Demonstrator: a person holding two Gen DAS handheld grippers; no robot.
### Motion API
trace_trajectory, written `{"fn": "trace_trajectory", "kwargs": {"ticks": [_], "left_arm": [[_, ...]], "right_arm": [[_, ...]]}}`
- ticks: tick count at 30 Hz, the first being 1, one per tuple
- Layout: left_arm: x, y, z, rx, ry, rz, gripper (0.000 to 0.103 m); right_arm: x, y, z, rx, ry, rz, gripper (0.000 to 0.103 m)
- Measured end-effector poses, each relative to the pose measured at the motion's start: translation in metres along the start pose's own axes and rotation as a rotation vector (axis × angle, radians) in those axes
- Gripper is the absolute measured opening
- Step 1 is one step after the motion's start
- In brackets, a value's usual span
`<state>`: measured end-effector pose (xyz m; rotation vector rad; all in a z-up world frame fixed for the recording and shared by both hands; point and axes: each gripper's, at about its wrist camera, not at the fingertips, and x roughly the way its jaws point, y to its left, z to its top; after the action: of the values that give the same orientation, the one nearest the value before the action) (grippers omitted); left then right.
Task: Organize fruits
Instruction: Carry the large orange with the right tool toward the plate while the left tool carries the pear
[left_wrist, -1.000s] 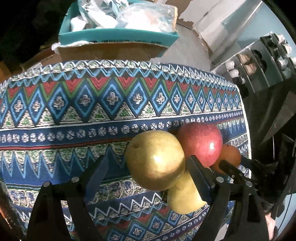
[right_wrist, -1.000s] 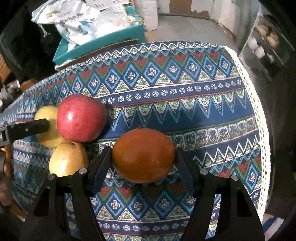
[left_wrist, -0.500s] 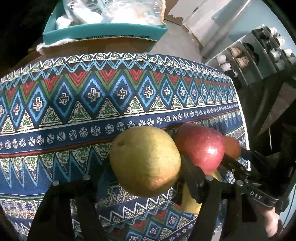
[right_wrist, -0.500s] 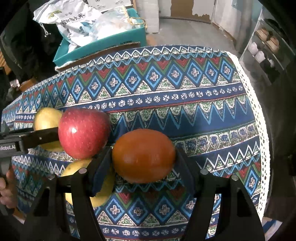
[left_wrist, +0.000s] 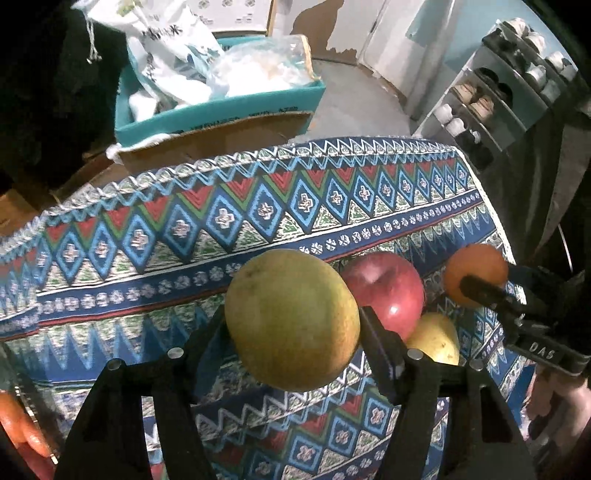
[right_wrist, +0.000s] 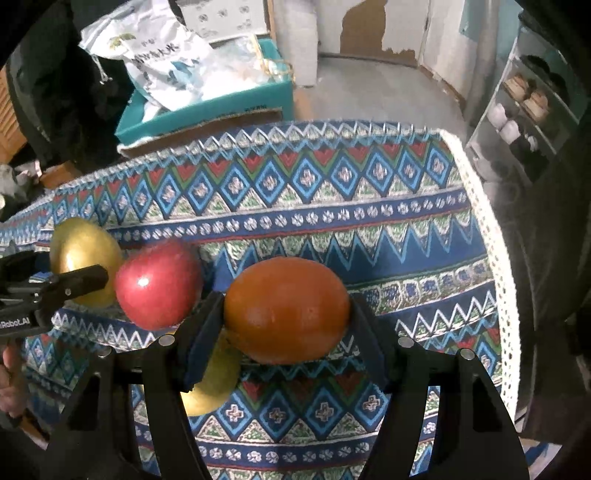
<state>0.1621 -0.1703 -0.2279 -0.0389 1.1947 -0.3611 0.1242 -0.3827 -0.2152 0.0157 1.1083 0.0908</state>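
Yellow-green pear (left_wrist: 291, 319) pinched in left gripper (left_wrist: 293, 332), jaws just closed on it; orange (right_wrist: 286, 308) pinched in right gripper (right_wrist: 286, 321). Both clear of the desk (right_wrist: 369, 221); red apple (left_wrist: 388, 286) and second pear (left_wrist: 436, 338) remain there. Step: lift and carry. Next: find a drop spot; none in view.

Both cameras ride just behind their own fingers, tilted steeply down at the patterned tablecloth (left_wrist: 258, 206) from close range, facing the teal box (right_wrist: 221, 107) beyond. Side by side, they share the red apple (left_wrist: 388, 291), cloth and shoe rack (right_wrist: 524, 107).
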Motion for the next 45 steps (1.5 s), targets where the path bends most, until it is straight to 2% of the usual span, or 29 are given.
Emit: {"fn": "trace_trajectory", "kwargs": {"ticks": [16,45], "left_arm": [[-0.069,0.007,-0.021,0.031,-0.105,0.035,0.069],[-0.185,0.038,-0.056,0.021,-0.274,0.063,0.069]], "right_arm": [[-0.064,0.037,0.007,-0.051,-0.122,0.059,0.068],[-0.14,0.128,0.025,-0.197,-0.263,0.204,0.068]]}}
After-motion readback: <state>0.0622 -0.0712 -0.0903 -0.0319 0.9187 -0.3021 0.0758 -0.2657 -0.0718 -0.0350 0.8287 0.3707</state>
